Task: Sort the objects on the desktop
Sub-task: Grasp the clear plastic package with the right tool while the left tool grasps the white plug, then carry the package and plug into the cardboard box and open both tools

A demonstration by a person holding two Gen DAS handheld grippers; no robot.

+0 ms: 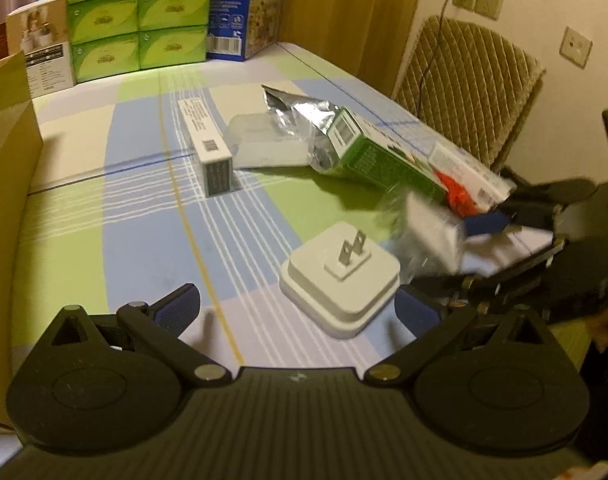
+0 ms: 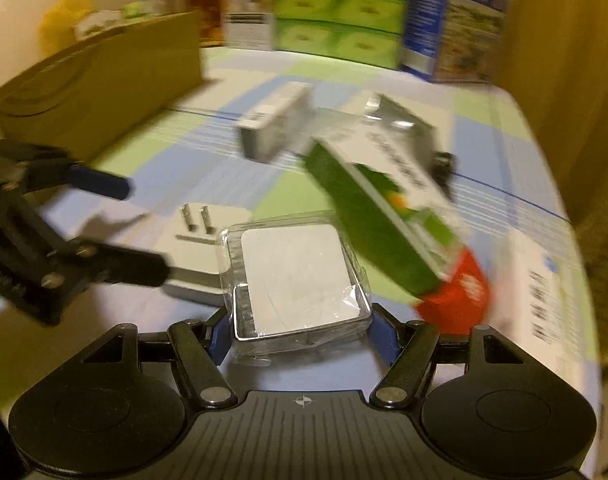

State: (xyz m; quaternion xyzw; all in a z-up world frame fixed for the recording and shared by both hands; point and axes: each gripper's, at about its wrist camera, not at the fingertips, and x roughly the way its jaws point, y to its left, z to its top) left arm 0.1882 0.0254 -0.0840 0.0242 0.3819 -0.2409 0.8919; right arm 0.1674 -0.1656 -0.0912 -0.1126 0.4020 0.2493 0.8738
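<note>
Right gripper (image 2: 299,330) fingers clamped on the clear-wrapped white block (image 2: 297,276)

Left gripper (image 1: 299,312) fingers stand apart (nothing held), the white plug adapter (image 1: 340,280) lying prongs-up on the bench (image 1: 103,240) between their tips, nearer the right-hand one.

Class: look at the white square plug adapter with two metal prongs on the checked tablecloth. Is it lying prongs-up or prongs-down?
Prongs-up. The white square plug adapter rests flat on the checked tablecloth, its two metal prongs pointing upward.

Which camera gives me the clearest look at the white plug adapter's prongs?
The left wrist view: the white plug adapter lies sharp and whole, prongs up, between the open left gripper's fingers. In the right wrist view it is half hidden behind the clear-wrapped white box.
</note>
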